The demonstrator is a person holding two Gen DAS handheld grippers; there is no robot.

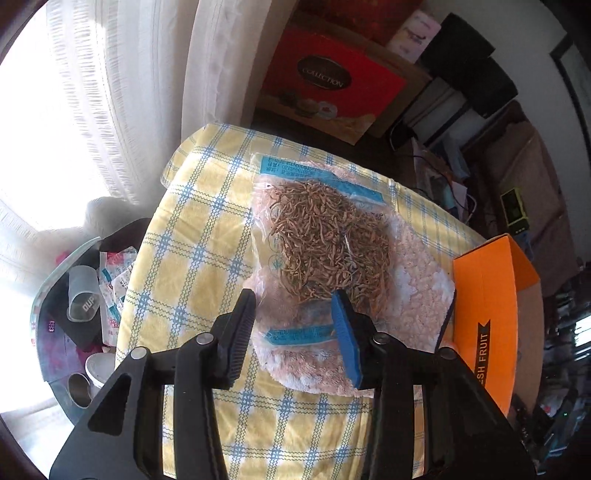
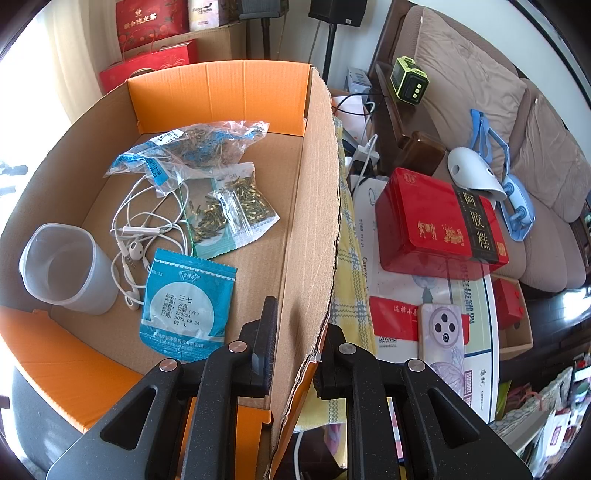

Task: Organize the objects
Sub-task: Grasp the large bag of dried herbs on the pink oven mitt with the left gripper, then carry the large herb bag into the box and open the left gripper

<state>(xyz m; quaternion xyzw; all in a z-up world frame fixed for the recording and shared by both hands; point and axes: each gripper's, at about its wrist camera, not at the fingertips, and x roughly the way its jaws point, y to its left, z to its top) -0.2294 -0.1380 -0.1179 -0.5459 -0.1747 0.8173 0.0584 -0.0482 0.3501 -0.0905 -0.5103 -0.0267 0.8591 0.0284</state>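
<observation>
L gripper hovers w/ jaws apart over clear bag of dried herbs on pink fluffy mat – nothing pinched. R gripper clenched on cardboard box wall (orange inside); box holds cup, earphones, 3 packets.

Strong daylight pours through sheer white curtains, washing out the left side of the room. A brown upholstered sofa with loose cushions runs along the right. Black speakers on thin stands stand against a pale wall, beside stacked brown cardboard cartons.
</observation>
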